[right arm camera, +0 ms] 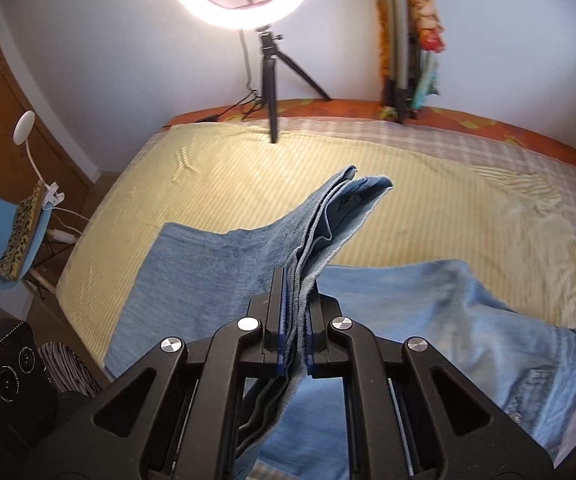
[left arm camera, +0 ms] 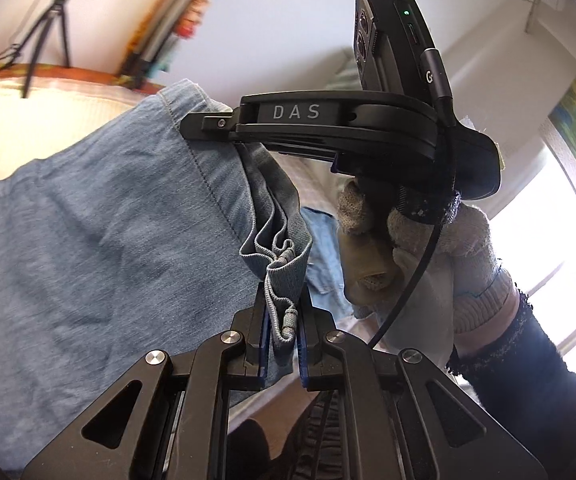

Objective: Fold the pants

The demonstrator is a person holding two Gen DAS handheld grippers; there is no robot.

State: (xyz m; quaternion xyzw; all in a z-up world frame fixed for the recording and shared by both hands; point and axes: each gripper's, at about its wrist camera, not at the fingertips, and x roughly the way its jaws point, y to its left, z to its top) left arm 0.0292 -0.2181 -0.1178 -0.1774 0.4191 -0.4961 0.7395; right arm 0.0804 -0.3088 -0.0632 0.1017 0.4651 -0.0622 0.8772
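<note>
Light blue denim pants hang lifted in the left wrist view. My left gripper is shut on a bunched hem of the pants. The right gripper's body, held by a gloved hand, is just beyond it and pinches the same cloth edge. In the right wrist view my right gripper is shut on several stacked layers of the pants, whose raised end sticks up past the fingers. The rest of the pants lies on the bed.
The bed has a yellow striped cover over a checked sheet. A ring light on a tripod stands at the far edge of the bed. A blue chair stands at the left. A window is at the right.
</note>
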